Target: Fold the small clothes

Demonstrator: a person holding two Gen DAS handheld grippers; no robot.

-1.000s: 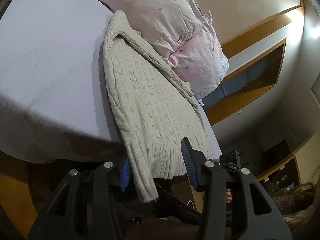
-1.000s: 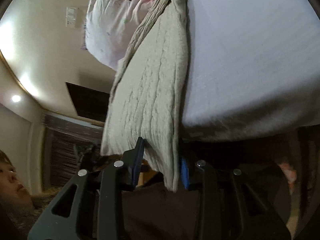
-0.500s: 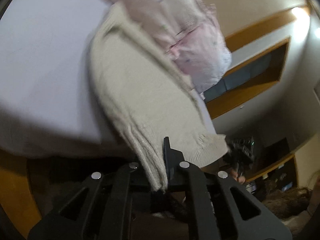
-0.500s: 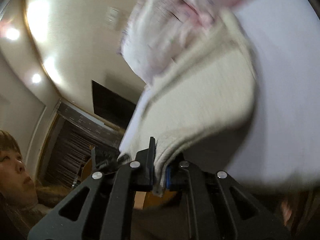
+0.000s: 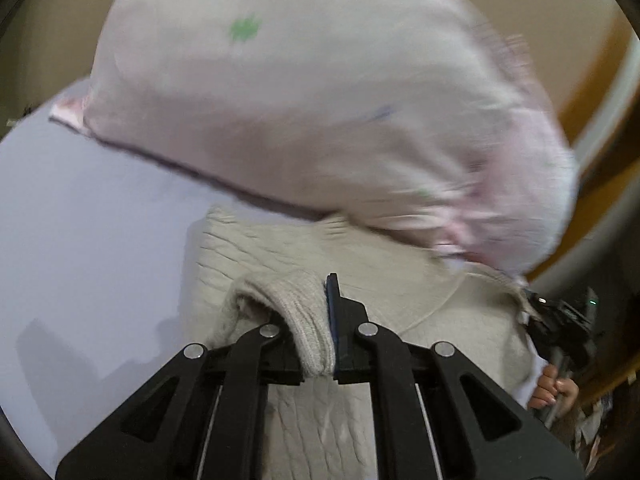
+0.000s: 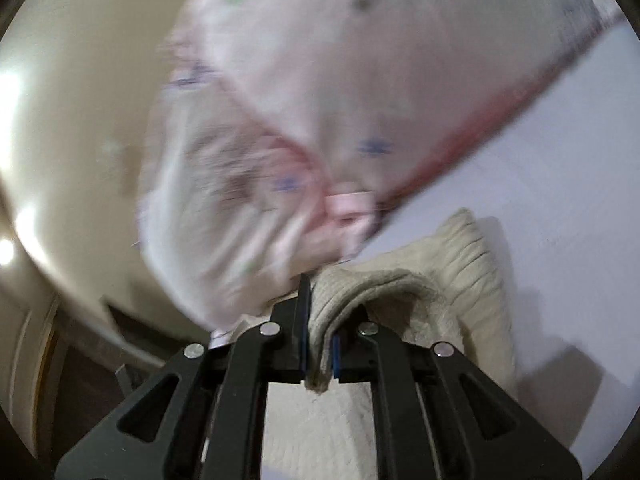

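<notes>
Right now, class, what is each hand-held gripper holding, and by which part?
Both grip the cream knitted sweater. The left hand-held gripper and the right hand-held gripper are each shut on its ribbed hem edge, one at either end, above the bed sheet.

**Sweater doubled over on the bed**

A cream cable-knit sweater [image 5: 404,280] lies on the pale lilac bed sheet [image 5: 88,216], its far end touching the pink pillow [image 5: 320,112]. Its ribbed hem is lifted and doubled back over the body of the knit, with one bunched corner pinched in the left gripper [image 5: 320,344] and the other in the right gripper [image 6: 320,348].
</notes>
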